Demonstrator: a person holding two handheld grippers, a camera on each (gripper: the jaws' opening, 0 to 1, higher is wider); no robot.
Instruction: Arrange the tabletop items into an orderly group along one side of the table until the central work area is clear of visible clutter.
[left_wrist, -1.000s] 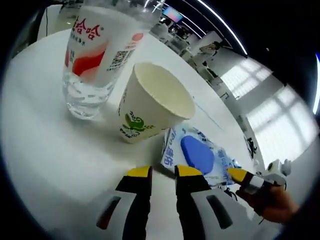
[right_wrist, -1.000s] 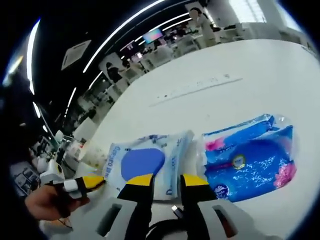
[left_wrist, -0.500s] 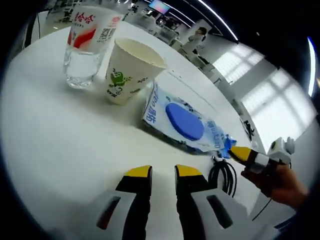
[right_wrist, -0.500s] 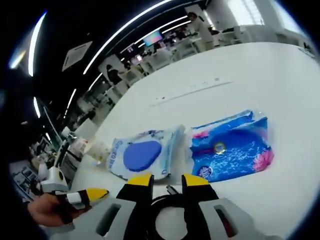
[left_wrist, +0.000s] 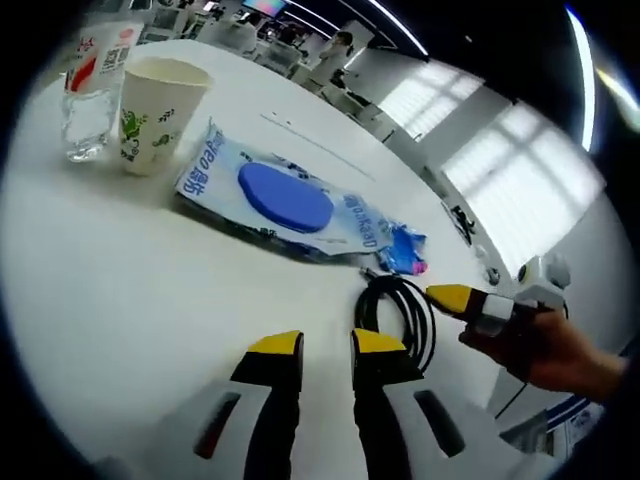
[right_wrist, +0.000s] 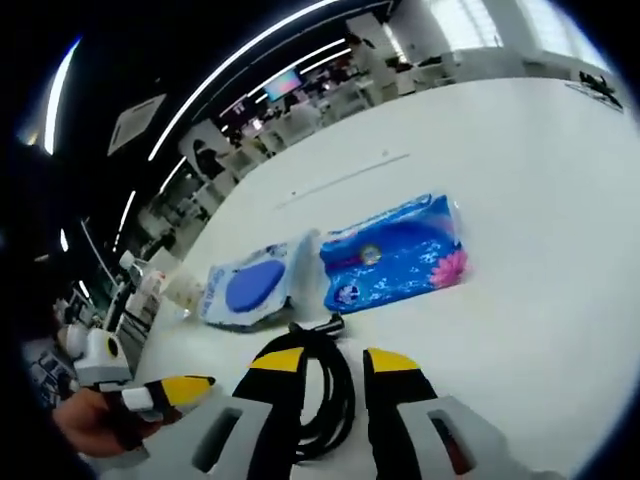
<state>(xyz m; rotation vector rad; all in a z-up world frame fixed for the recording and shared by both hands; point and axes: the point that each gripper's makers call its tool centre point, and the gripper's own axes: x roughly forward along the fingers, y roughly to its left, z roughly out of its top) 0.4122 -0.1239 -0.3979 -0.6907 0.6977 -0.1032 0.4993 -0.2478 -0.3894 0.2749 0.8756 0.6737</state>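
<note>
Presently the coiled black cable (right_wrist: 322, 392) lies on the white table (right_wrist: 520, 250) just near of the two wipe packs (right_wrist: 392, 255), between the right gripper (right_wrist: 331, 363)'s spread, empty jaws; limp and light, best pinched across bunched loops.

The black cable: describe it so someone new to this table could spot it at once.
On the white table, find the two flat wipe packs lying side by side. The black cable lies coiled just in front of them, nearest the right tool. It is the one dark, looped thing among pale and blue packaging.
</note>
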